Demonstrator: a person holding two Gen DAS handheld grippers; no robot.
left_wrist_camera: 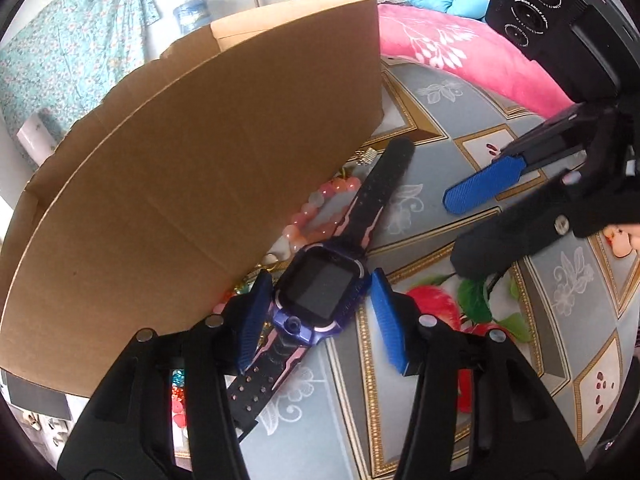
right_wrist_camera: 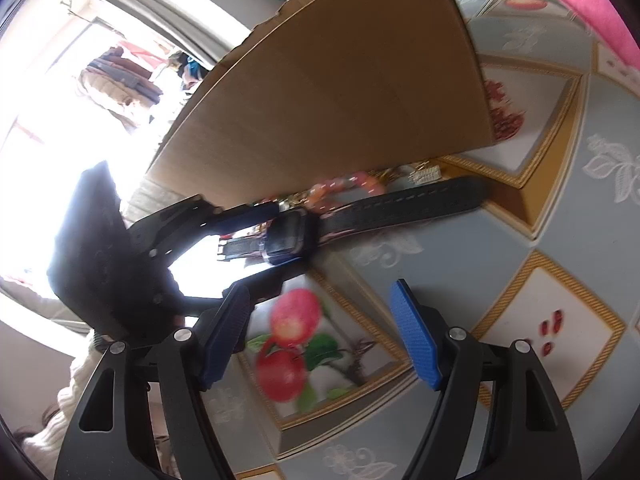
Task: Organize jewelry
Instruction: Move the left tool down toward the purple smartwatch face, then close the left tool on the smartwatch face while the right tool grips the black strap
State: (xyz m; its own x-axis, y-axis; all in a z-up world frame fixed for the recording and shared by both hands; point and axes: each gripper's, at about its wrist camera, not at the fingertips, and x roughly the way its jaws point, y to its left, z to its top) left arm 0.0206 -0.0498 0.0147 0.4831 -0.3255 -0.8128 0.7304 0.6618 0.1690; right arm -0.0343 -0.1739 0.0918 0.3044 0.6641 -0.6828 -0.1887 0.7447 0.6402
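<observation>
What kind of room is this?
Probably a bedroom at home: a pink blanket lies piled behind, a patterned fruit cloth covers the surface, and a watch lies beside a cardboard box.

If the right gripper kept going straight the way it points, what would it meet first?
Probably the patterned tablecloth: the open right gripper points down at the printed red apples, nothing between its fingers. The black-strapped purple watch lies farther on; depth is uncertain.

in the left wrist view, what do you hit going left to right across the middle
cardboard box → pink bead bracelet → watch → right tool
</observation>
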